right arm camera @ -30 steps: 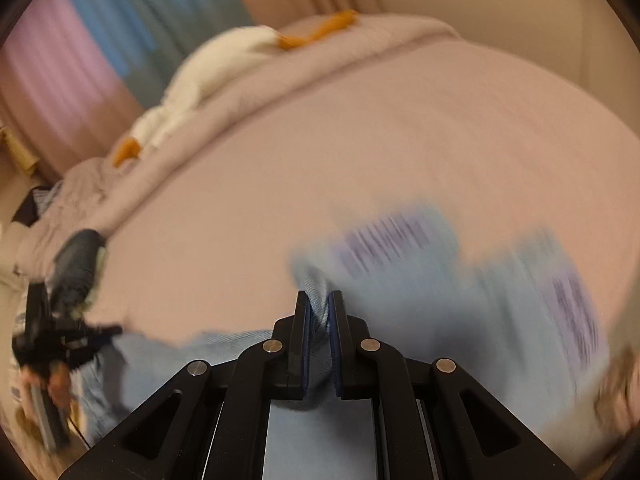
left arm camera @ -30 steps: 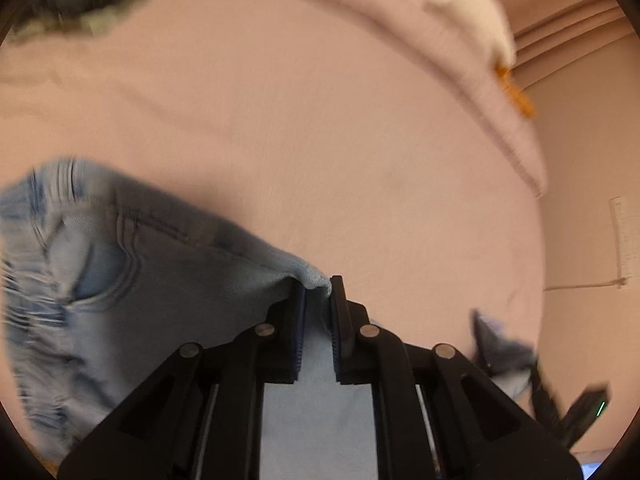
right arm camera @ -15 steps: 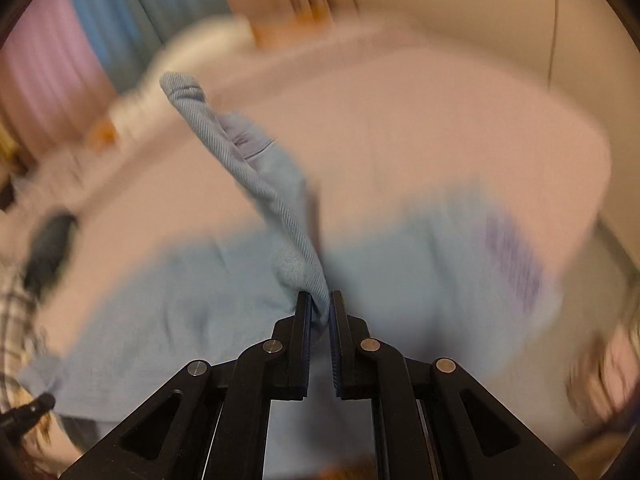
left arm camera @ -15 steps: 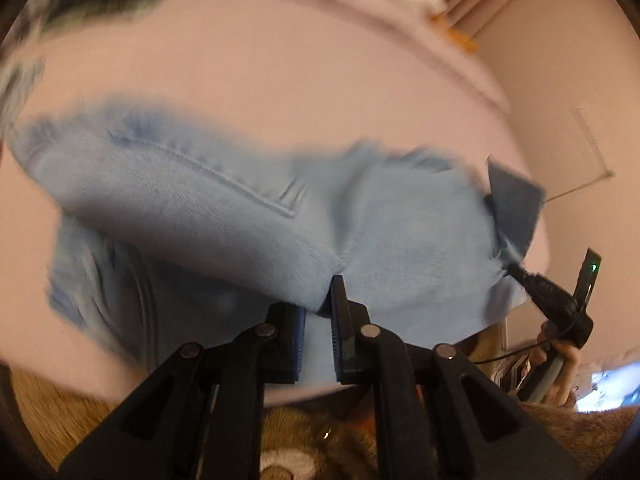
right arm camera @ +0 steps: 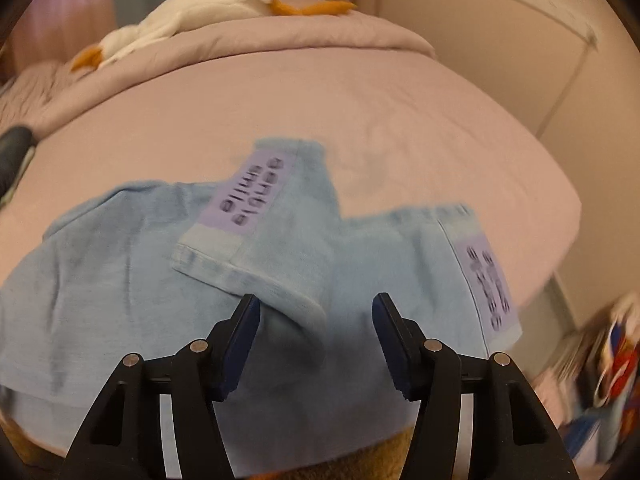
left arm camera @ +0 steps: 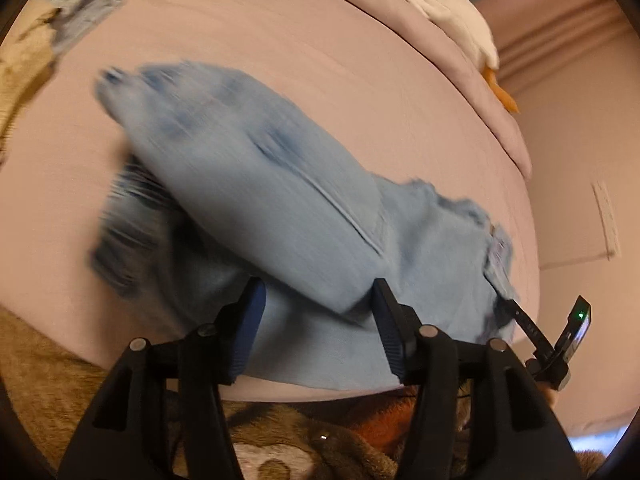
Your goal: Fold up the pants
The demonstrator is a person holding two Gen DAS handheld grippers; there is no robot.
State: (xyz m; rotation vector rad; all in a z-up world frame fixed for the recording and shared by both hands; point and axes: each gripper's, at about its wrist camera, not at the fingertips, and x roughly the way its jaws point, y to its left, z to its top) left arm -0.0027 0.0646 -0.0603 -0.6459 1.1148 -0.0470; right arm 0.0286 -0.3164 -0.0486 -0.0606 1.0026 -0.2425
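Light blue denim pants [left arm camera: 256, 184] lie on the pink bed [left arm camera: 320, 60], one half laid over the other. My left gripper [left arm camera: 318, 300] hovers at the near edge. Its jaws are opening, and the folded end lies loose between them, untouched by the pads. In the right wrist view the pants [right arm camera: 120, 264] show two purple printed labels [right arm camera: 252, 188]. A leg hem rests on the lower layer just ahead of my right gripper [right arm camera: 316, 312]. Those jaws are opening too, with the hem corner between them and no pad pressing it.
A white plush goose [right arm camera: 192, 12] with orange feet lies on the bunched cover at the far side of the bed. A pile of other clothes [left arm camera: 36, 48] sits at the far left. A brown furry blanket [left arm camera: 52, 360] lies below the bed's near edge. The wall is close on the right.
Both grippers were shut on the denim and carried it across the bed. Now their jaws stand apart and the carried layer lies dropped on the rest of the pants.
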